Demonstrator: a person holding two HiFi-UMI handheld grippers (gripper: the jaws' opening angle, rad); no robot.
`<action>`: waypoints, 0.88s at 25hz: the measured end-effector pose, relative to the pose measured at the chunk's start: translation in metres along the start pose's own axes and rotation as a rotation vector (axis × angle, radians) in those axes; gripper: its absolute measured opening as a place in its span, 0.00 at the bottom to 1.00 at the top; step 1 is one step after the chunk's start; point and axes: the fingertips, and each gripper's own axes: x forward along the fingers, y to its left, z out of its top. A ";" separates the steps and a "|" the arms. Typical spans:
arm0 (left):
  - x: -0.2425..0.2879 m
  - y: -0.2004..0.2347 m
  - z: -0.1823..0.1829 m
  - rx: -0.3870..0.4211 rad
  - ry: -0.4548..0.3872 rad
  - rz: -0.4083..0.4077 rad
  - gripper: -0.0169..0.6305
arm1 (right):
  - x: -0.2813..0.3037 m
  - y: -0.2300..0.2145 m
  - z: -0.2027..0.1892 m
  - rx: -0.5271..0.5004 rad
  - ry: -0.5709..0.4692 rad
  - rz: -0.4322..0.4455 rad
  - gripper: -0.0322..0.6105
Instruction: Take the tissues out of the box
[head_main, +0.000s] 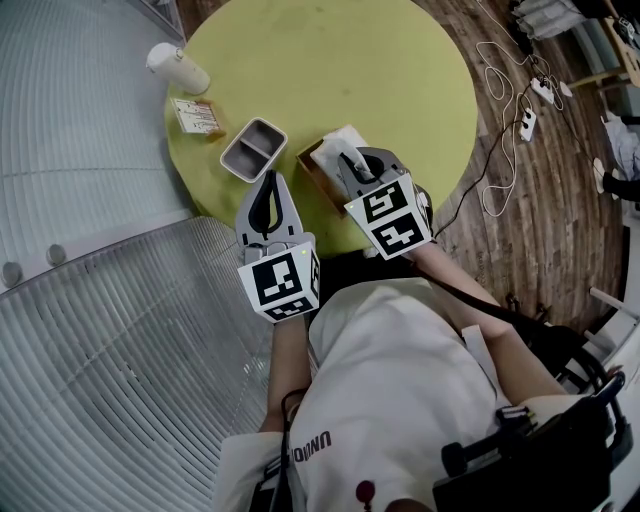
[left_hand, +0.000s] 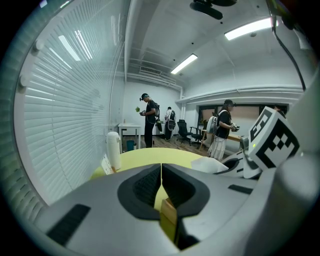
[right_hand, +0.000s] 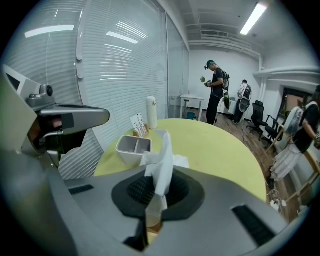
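Slatted white blinds (right_hand: 125, 60) and a dark plank floor (head_main: 560, 190) surround a round, matt yellow-green table (head_main: 380, 80).

At the table's 6 o'clock edge, nearest the person, sits the tissue box (head_main: 316, 176). It is a squarish open-topped box with tan sides that look like wood or card. The right gripper (right_hand: 159, 186) hangs directly over it with its ribbed black pads clenched on a tissue (right_hand: 162, 162). The sheet is thin, white and soft, and it stands up past the jaw tips in a crumpled, twisted plume. Its lower end runs down between the pads towards the box. The pinch seems to be taken low on the sheet so that a straight lift can draw the sheet out without tearing it.

The left gripper (left_hand: 161, 172) is at the box's 8 o'clock, just beside it. Its jaws are pressed together with nothing between them, and a tan corner of the box shows below the gap. It appears to be parked there, perhaps to steady the light box if it lifts with the sheet.

A grey, rounded two-compartment tray (head_main: 253, 149) of smooth plastic sits at the box's 10 o'clock. Farther out, towards the table's 9 o'clock rim, are a small card stand (head_main: 197, 116) and a white cylindrical bottle (head_main: 178, 68), both well clear of the pull.
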 end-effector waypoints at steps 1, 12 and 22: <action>0.000 0.000 0.000 0.000 0.000 -0.001 0.05 | 0.000 -0.001 0.000 -0.001 -0.002 -0.004 0.09; 0.001 -0.001 -0.001 0.001 0.002 -0.004 0.05 | -0.004 -0.007 0.003 -0.006 -0.016 -0.029 0.08; 0.003 -0.003 -0.002 0.007 0.003 -0.012 0.05 | -0.006 -0.011 0.006 -0.024 -0.033 -0.051 0.08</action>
